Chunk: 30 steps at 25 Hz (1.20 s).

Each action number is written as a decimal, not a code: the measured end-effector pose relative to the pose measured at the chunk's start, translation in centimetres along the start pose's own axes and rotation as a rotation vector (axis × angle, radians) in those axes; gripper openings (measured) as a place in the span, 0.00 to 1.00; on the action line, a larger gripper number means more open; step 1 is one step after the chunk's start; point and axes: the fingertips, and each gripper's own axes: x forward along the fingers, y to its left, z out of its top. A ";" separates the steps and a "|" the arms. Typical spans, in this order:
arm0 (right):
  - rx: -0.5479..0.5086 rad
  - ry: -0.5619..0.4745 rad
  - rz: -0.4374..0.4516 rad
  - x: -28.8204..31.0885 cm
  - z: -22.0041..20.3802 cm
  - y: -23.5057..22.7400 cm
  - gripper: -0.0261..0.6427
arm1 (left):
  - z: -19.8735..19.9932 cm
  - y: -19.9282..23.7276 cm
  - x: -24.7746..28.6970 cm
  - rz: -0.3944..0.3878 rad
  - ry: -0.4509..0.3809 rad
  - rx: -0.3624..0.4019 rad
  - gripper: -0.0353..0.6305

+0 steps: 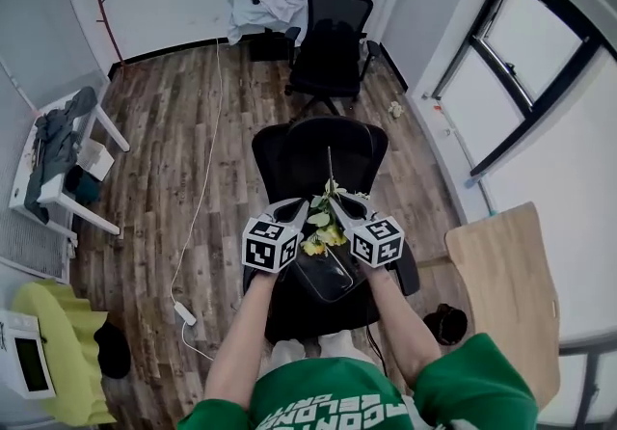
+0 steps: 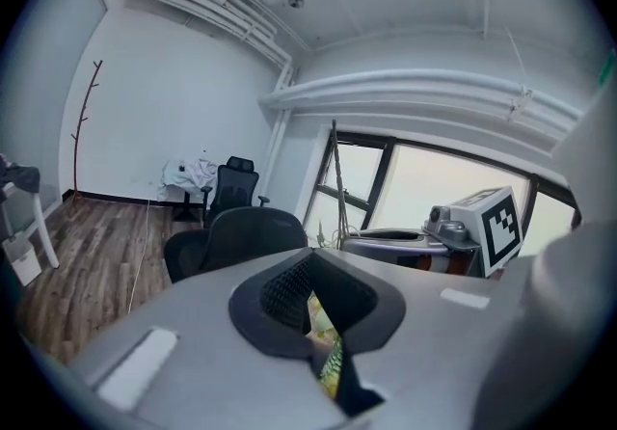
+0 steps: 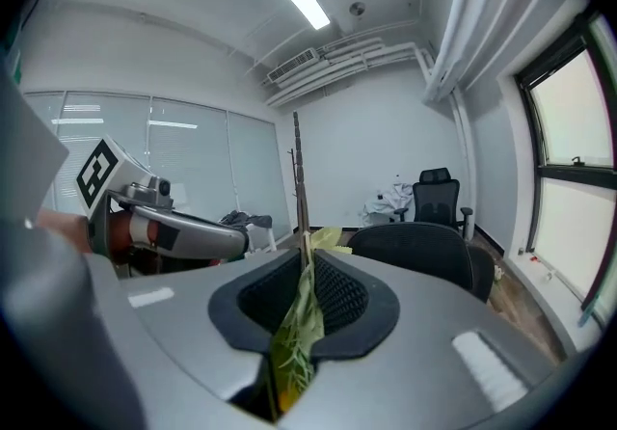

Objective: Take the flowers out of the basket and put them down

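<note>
Since both hand-held grippers are pinched on one bunch, the main risk is that they pull against each other. The left hand-held gripper (image 1: 299,210) (image 2: 324,341) has its jaws closed on a thin yellow-green sliver of the flowers (image 1: 321,229) (image 2: 331,361). The right hand-held gripper (image 1: 339,206) (image 3: 294,322) is clamped on a folded green leaf (image 3: 301,308), with the stem (image 3: 300,177) beside it. A leaf is a poor hold. It could tear or slide out under the bunch's weight, and if the two hands drift apart the bunch may split or shed blooms.

The flowers sit between the two jaw tips, directly over the basket (image 1: 328,276), which rests on the surface (image 1: 289,310), a black chair seat. If lower stems are caught in the basket, lifting could drag it up or tip it off the seat. A swivel chair may also turn or roll if nudged. The tall stem (image 1: 330,164) pokes well above the grippers and could snag or whip as the bunch is laid flat.

Much is hard to read here:
- **Basket:** it is dark or see-through against the black seat, so its rim and depth are unclear.
- **Stem ends:** I cannot tell whether they have cleared the basket.
- **Grip points:** in the head view the jaws cover them.
- **Blooms:** each gripper view shows only a strip of plant in its own jaws, with the blooms out of sight below.
- **Set-down spot:** no clear place to put the flowers down stands out.
</note>
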 end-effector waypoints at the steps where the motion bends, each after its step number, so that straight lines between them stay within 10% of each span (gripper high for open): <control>1: -0.004 -0.010 -0.008 -0.2 0.4 0.3 0.11 | 0.2 -0.2 -0.1 -0.011 -0.001 0.010 0.08; 12: 0.008 -0.104 -0.193 -9.1 1.6 -1.1 0.11 | 1.4 -9.1 2.2 -0.224 0.008 0.091 0.08; 30: 0.088 -0.222 -0.630 -50.0 -6.2 -6.1 0.11 | -7.3 -46.6 3.1 -0.616 0.075 0.213 0.08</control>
